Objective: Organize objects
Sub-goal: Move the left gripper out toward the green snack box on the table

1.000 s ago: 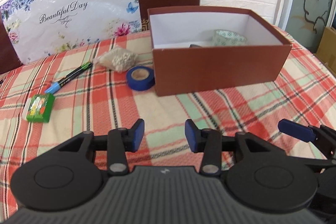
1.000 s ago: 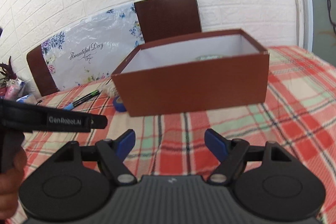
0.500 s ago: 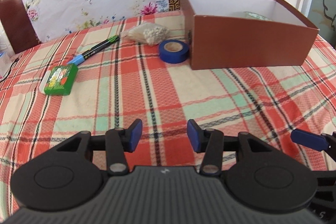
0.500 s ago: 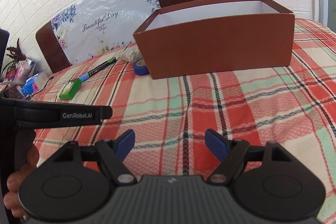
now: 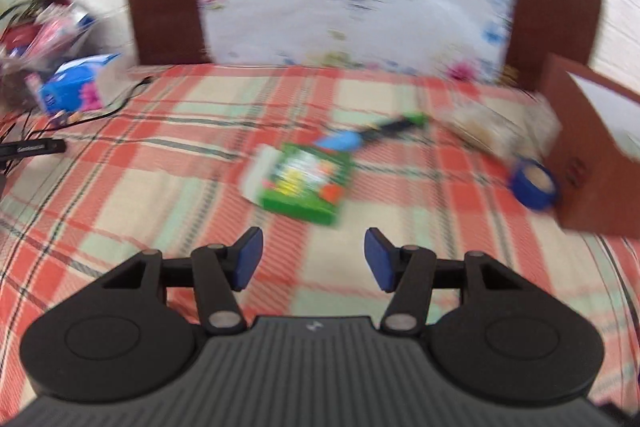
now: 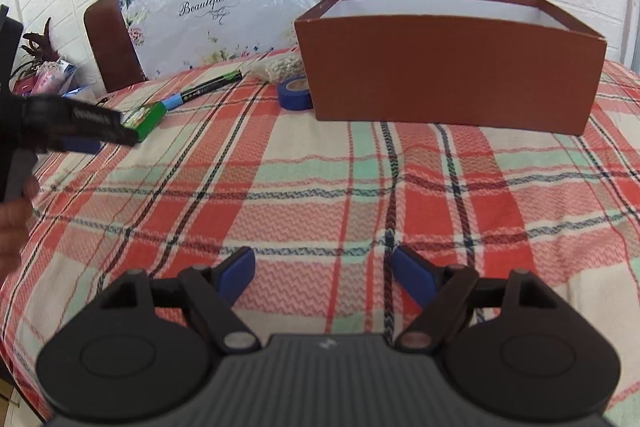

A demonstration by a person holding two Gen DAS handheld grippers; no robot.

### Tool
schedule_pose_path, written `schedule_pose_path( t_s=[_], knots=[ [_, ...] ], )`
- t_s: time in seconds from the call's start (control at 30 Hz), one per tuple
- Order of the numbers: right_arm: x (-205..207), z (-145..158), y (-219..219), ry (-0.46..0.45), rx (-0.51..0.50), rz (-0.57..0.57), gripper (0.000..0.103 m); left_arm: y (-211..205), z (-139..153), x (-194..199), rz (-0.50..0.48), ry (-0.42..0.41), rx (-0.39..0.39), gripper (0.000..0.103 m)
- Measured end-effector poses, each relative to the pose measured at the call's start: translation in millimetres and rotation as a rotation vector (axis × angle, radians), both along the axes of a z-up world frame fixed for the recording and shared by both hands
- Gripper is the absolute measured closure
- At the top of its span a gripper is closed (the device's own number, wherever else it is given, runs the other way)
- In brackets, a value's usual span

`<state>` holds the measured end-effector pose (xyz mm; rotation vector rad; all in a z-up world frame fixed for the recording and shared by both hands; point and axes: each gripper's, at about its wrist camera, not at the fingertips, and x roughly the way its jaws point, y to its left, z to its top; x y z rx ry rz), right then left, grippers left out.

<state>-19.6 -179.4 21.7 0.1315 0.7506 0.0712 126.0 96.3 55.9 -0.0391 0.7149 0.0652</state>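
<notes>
**Both grippers empty above the counter**

Landmark: brown box (image 6: 452, 67). Left gripper (image 5: 312, 259): jaws spread, empty, just short of the green packet (image 5: 302, 183). Right gripper (image 6: 322, 273): jaws spread, empty, well in front of the box. The blue tape roll (image 6: 295, 93) touches the box's left wall; the marker (image 6: 204, 90) lies further left.
</notes>
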Motion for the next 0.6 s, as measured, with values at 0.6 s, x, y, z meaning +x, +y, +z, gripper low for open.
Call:
schedule_pose_path(
  t_s=[0.6],
  knots=[
    [8, -5, 12, -0.006, -0.089, 0.024, 0.015, 16, -34, 69, -0.017, 0.06, -0.034, 0.035]
  ],
)
